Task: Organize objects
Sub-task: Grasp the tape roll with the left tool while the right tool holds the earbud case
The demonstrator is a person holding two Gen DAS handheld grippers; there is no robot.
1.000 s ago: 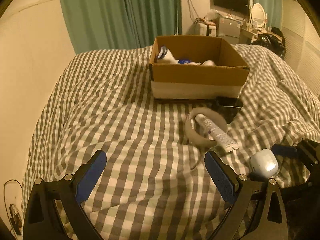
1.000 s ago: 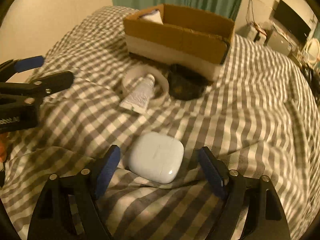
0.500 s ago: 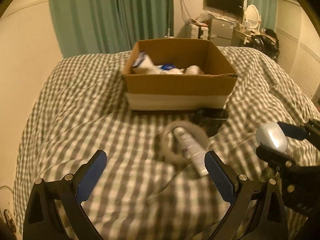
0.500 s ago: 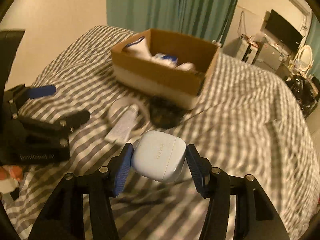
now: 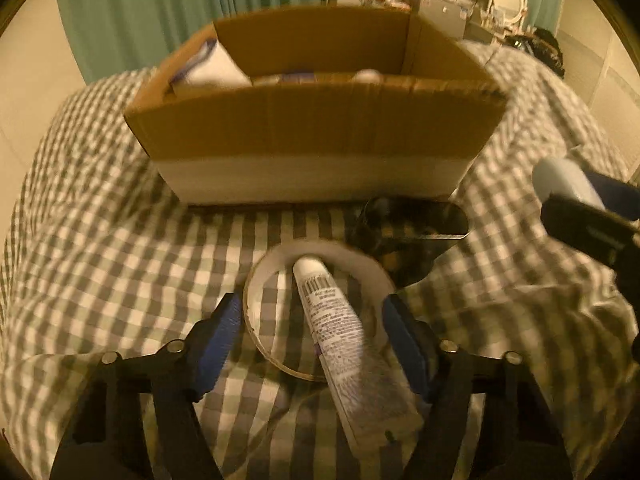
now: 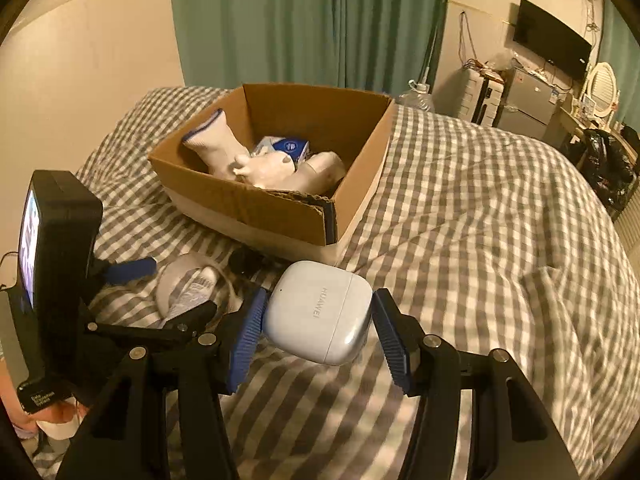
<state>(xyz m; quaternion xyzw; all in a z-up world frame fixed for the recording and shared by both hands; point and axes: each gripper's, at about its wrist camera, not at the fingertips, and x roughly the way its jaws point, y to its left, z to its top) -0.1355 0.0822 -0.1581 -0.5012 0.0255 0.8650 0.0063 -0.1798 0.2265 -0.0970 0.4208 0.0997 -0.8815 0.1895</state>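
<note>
A cardboard box (image 5: 320, 120) (image 6: 280, 208) stands on the checked bed and holds a sock, a blue-labelled pack and other white items (image 6: 272, 160). In front of it lie a tape roll (image 5: 316, 312) with a white tube (image 5: 344, 344) across it, and a dark case (image 5: 412, 224). My left gripper (image 5: 316, 344) is open, its fingers either side of the roll and tube. My right gripper (image 6: 316, 320) is shut on a white earbud case (image 6: 316, 312), held above the bed near the box's front corner. It shows at the right edge of the left wrist view (image 5: 560, 180).
The checked bedspread (image 6: 480, 240) stretches wide to the right of the box. Green curtains (image 6: 312, 20) hang behind. A TV, cabinets and a mirror (image 6: 600, 84) stand at the far right. The left gripper's body (image 6: 56, 260) is at the left in the right wrist view.
My right gripper closed on the earbud case and lifted it toward the box. My left gripper moved forward and narrowed around the tape roll and tube.
</note>
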